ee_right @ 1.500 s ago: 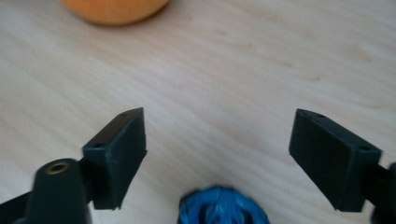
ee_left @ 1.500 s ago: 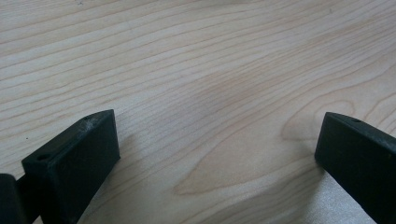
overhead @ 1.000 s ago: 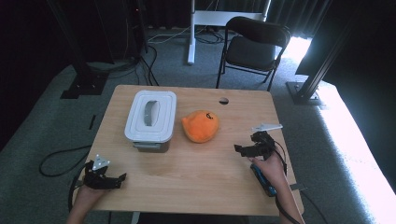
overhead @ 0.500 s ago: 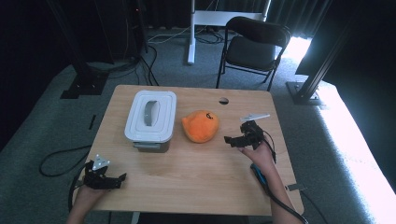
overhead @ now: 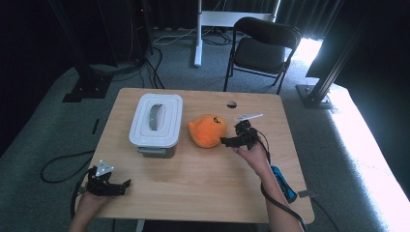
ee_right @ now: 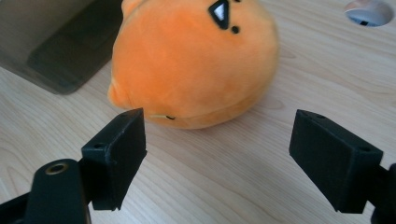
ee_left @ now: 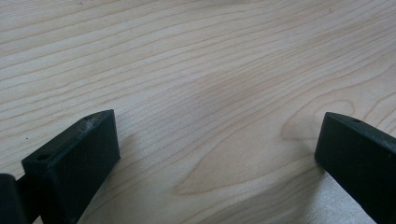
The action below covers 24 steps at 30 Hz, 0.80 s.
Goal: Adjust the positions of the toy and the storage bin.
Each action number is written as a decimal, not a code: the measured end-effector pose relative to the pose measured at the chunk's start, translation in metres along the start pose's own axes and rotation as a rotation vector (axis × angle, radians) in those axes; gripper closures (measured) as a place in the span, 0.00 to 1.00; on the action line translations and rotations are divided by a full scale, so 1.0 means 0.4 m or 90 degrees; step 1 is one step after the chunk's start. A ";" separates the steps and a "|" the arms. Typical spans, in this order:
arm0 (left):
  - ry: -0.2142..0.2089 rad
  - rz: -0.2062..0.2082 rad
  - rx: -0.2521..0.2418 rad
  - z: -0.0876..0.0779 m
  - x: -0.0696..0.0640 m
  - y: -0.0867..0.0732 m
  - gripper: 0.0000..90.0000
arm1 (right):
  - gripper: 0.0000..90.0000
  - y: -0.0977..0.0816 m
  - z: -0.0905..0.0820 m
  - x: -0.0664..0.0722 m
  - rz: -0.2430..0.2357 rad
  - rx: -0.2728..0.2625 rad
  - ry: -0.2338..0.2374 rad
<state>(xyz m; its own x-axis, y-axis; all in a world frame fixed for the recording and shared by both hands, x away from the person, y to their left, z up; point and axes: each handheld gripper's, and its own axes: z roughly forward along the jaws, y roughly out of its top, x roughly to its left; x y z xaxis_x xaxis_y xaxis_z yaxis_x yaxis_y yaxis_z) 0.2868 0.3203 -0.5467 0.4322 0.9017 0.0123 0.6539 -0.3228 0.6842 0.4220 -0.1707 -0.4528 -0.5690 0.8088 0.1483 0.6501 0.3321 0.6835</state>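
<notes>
Toy: orange plush (ee_right: 191, 60), centre frame, soft, light, squashy
Right hand-held gripper (ee_right: 217, 144): jaws apart, just been narrowing, nothing between
Grip: across its rounded sides

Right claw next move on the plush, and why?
Probably ease the right claw forward around the plush, then close. Its jaws stand wide, have just been closing slightly, with nothing between them, and the plush lies just ahead on the table.

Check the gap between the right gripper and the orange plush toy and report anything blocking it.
Nothing visible blocks it. The right gripper faces the round orange plush toy with jaws apart and only bare light wooden table between them. The white lidded plastic box sits beyond the toy, on its far side.
</notes>
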 end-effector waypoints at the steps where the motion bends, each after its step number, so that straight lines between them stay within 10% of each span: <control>1: 0.000 0.000 0.000 0.000 0.000 0.000 0.00 | 0.20 0.001 0.010 0.005 0.003 0.006 -0.005; 24: 0.000 0.000 0.000 0.000 0.000 0.000 0.00 | 0.30 -0.008 0.141 0.050 0.103 0.026 -0.031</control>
<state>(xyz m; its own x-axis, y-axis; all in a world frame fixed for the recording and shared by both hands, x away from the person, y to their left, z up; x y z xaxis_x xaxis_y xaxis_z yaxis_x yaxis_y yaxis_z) 0.2869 0.3204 -0.5468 0.4326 0.9015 0.0127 0.6535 -0.3233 0.6844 0.4368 -0.1282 -0.4922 -0.4307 0.8758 0.2180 0.7517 0.2145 0.6236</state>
